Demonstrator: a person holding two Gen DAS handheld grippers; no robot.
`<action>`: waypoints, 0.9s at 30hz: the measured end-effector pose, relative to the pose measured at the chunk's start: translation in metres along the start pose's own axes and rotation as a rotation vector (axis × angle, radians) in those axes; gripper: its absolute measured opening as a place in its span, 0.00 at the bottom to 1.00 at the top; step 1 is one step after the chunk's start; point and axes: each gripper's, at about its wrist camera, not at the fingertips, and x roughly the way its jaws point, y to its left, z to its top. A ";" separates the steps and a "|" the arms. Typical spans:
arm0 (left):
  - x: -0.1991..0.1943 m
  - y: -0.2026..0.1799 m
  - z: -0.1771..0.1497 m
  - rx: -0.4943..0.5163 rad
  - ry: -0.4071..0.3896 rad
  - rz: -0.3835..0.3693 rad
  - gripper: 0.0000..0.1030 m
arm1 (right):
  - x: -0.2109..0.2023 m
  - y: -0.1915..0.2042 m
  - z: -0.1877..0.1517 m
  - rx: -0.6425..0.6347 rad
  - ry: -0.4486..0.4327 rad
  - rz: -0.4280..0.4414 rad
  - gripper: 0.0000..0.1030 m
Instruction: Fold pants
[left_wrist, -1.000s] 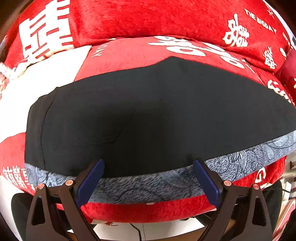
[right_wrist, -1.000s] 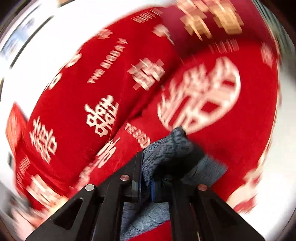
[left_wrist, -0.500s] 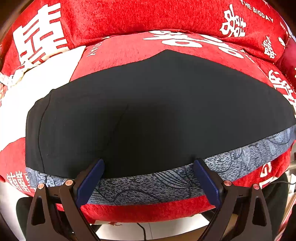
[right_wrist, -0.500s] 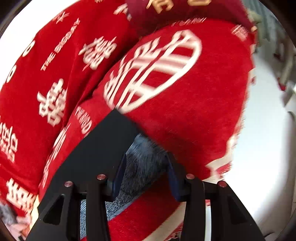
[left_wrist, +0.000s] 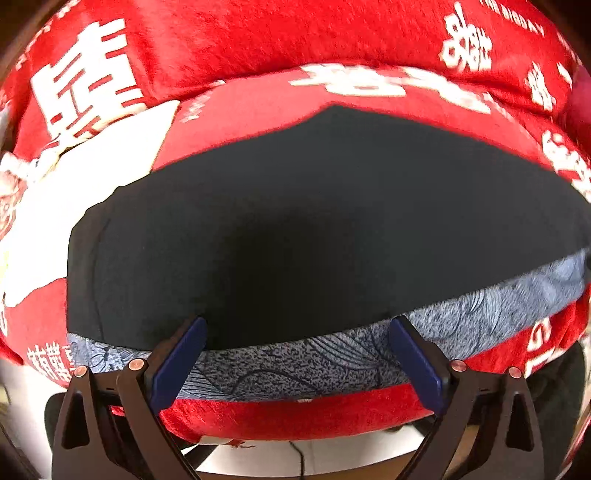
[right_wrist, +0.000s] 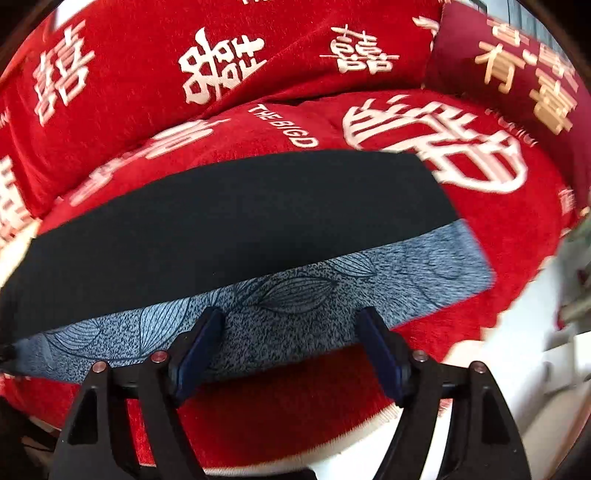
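Note:
The pants (left_wrist: 295, 229) lie flat on a red sofa seat: a wide black panel with a grey leaf-patterned strip (left_wrist: 332, 354) showing along its near edge. They also show in the right wrist view (right_wrist: 236, 221), with the grey strip (right_wrist: 332, 291) ending at a right corner. My left gripper (left_wrist: 297, 332) is open and empty, its blue pads over the near edge of the pants. My right gripper (right_wrist: 290, 325) is open and empty, its pads over the grey strip.
The red sofa cover (right_wrist: 498, 206) with white characters spreads under and around the pants. Red back cushions (left_wrist: 258, 40) rise behind. A dark red pillow (right_wrist: 517, 66) sits at the far right. A white patch (left_wrist: 74, 184) lies left of the pants. The seat's front edge (left_wrist: 295, 413) is just below the grippers.
My right gripper has let go of the grey fabric, opened wide and drawn back to face the pants. The fabric now lies flat. My left gripper stays open and has barely moved.

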 end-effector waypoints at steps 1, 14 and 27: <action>-0.004 -0.005 0.003 -0.004 -0.011 -0.030 0.96 | -0.007 0.018 0.000 -0.055 -0.026 0.028 0.77; 0.016 -0.021 -0.010 0.103 0.003 0.054 1.00 | 0.022 0.142 -0.018 -0.319 0.071 0.081 0.81; 0.009 0.141 -0.060 -0.264 0.068 0.080 1.00 | 0.041 0.048 -0.004 -0.043 0.141 -0.120 0.99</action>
